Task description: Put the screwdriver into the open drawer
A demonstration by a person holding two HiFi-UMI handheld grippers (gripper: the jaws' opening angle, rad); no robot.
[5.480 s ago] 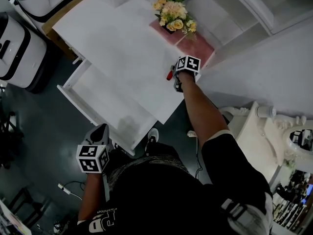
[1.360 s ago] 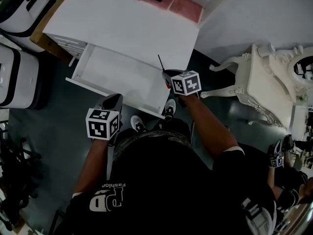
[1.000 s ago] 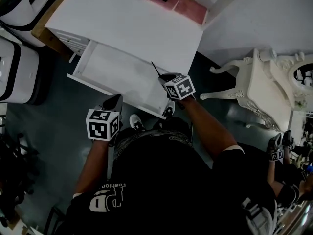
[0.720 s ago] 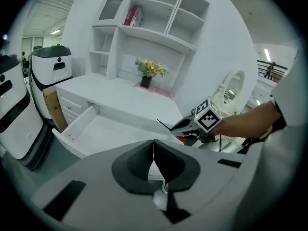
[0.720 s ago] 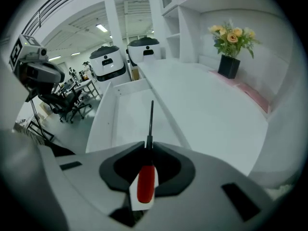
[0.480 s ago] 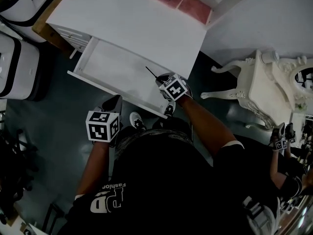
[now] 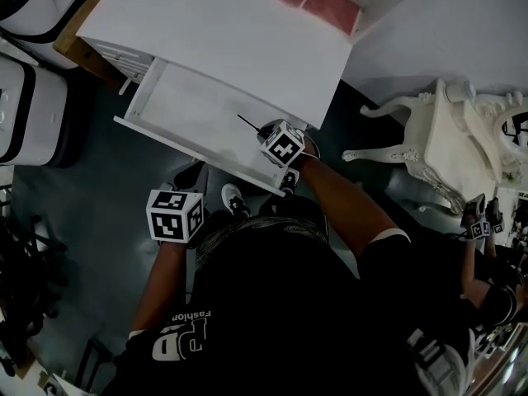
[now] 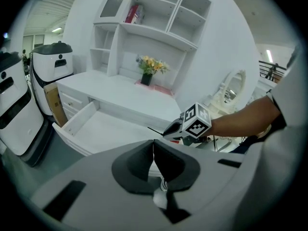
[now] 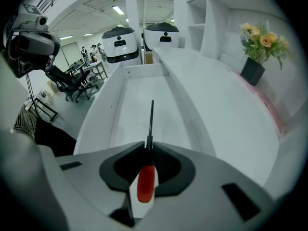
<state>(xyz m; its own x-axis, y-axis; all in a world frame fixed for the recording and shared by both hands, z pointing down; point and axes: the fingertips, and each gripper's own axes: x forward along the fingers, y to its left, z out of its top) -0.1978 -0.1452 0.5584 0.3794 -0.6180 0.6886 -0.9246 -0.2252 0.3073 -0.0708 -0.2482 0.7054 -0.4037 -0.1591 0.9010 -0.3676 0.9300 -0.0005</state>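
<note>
The screwdriver (image 9: 147, 183) has a red handle and a thin black shaft (image 7: 247, 123). My right gripper (image 9: 147, 149) is shut on it where handle meets shaft, and the shaft juts forward over the white open drawer (image 9: 140, 96). In the head view the right gripper (image 7: 264, 133) hangs above the near right end of the drawer (image 7: 188, 145). From the left gripper view the right gripper (image 8: 179, 128) and the drawer (image 8: 98, 129) are also seen. My left gripper (image 8: 153, 150) is shut with nothing in it and sits low (image 7: 189, 174), in front of the drawer.
The white desk top (image 7: 239, 35) carries a flower pot (image 9: 260, 44) on a pink mat (image 7: 318, 0) at its back. White machines (image 7: 25, 81) stand left of the desk. An ornate white stool (image 7: 437, 151) stands right. The person's shoes (image 7: 233, 198) lie under the drawer's front.
My right gripper has moved down and to the left with the screwdriver, from beside the desk corner to above the drawer's right end, and has rolled. The left gripper has stayed put.
</note>
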